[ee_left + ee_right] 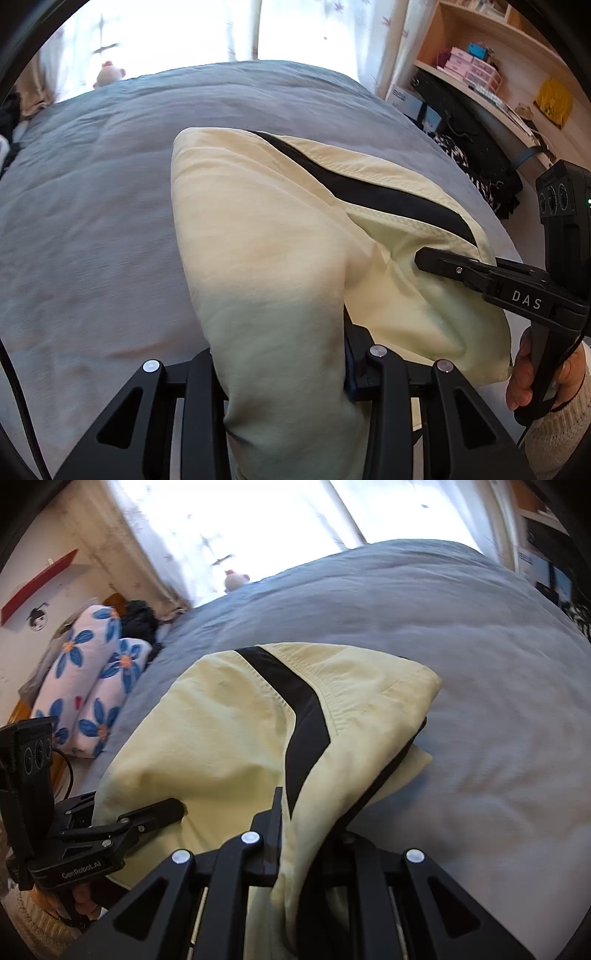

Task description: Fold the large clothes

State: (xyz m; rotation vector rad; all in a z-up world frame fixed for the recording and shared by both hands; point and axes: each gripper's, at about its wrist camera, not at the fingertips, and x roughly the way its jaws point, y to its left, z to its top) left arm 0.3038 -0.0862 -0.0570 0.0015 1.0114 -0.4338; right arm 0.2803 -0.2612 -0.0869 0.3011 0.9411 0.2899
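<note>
A pale yellow garment with a black stripe lies folded over on the grey bed cover. It also shows in the right wrist view. My left gripper is shut on the garment's near edge, cloth bunched between its fingers. My right gripper is shut on the garment's near edge further right, cloth draped over the jaws. The right gripper shows in the left wrist view, pinching the cloth. The left gripper shows in the right wrist view at the garment's left edge.
Floral pillows lie at the head of the bed, left. A shelf unit with boxes stands to the right, dark bags below it. A bright curtained window is behind the bed, with a small plush toy.
</note>
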